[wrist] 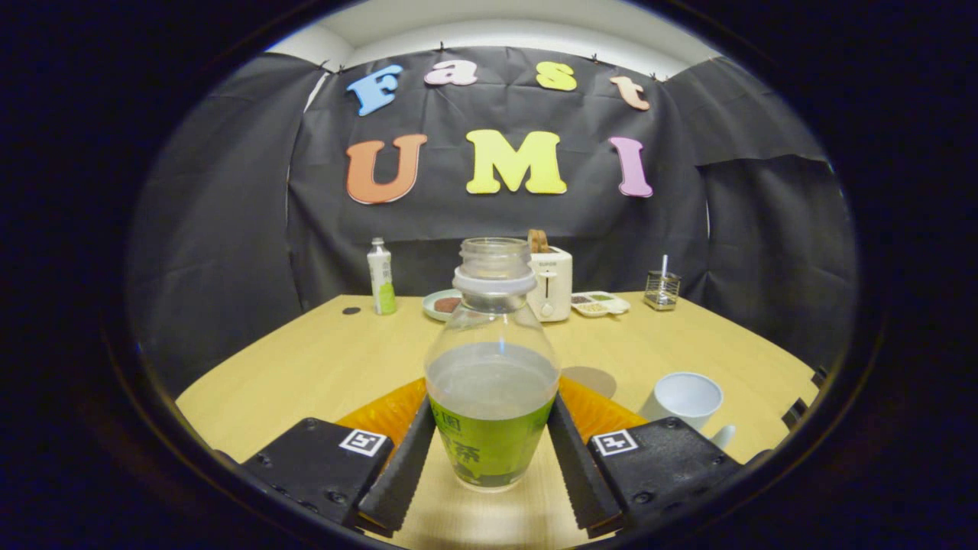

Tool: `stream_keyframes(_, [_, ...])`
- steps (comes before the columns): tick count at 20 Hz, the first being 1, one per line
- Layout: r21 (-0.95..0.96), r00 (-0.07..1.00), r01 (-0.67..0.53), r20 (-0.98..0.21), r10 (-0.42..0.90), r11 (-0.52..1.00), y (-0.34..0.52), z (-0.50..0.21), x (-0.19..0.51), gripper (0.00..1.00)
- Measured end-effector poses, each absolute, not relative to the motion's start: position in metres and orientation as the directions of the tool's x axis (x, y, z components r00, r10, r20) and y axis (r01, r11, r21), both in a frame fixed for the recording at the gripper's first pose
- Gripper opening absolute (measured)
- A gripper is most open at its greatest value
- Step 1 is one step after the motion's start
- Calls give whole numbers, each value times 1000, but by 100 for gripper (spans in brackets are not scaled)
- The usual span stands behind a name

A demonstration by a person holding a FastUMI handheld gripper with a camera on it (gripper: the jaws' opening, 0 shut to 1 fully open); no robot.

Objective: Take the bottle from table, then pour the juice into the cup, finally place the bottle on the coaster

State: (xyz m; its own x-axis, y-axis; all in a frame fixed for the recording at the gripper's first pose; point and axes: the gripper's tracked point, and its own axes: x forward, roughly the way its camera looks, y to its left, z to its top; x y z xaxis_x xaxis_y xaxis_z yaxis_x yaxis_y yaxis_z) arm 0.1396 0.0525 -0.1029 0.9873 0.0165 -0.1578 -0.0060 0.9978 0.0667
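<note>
The jaws stand on either side of the bottle (491, 367), one pressing against each flank of its labelled lower part, so the gripper (490, 451) is clamped on it. The bottle is upright between them, its cap off and its mouth open, with clear liquid filling it to roughly the top edge of the green label. Whether its base touches the counter (306, 367) or is held just above it cannot be told.

Behind the bottle and the jaws lies an orange coaster (386, 412), its ribbed surface showing on both sides of the bottle. Just to the right of the jaws, near the counter's front, stands a white cup (685, 399), open side up, well apart from the bottle.

Farther out, along the back of the pale wooden counter, a row of things stands close to the black cloth wall. At the left is a second, smaller bottle (381, 276) with a white cap and a green band, and a small dark disc (351, 311) lies on the counter beside it. Next comes a pale plate (435, 305) with something dark on it, then a white toaster (552, 284) partly hidden behind the held bottle's neck. To the right of the toaster sits a white tray (600, 303) with divided sections, and beyond that a small wire holder (662, 289) with a thin stick rising from it.
</note>
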Motion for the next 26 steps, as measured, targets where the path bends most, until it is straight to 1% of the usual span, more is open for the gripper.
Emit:
stream_keyframes(3, [124,986,-111,-112,125,986,67,-91,132,83])
stream_keyframes(5, [194,986,-119,-88,139,974,60,-90,131,83])
stream_keyframes(8, [303,980,-122,-112,162,945,60,-94,136,82])
stream_keyframes(11, [435,975,-146,-91,205,889,56,-86,139,82])
stream_keyframes(16, [653,964,-188,-20,264,734,47,-72,140,81])
stream_keyframes(20, [747,966,-163,-14,260,645,33,-67,136,81])
stream_keyframes(26, [903,947,-175,45,319,393,32,-41,132,81])
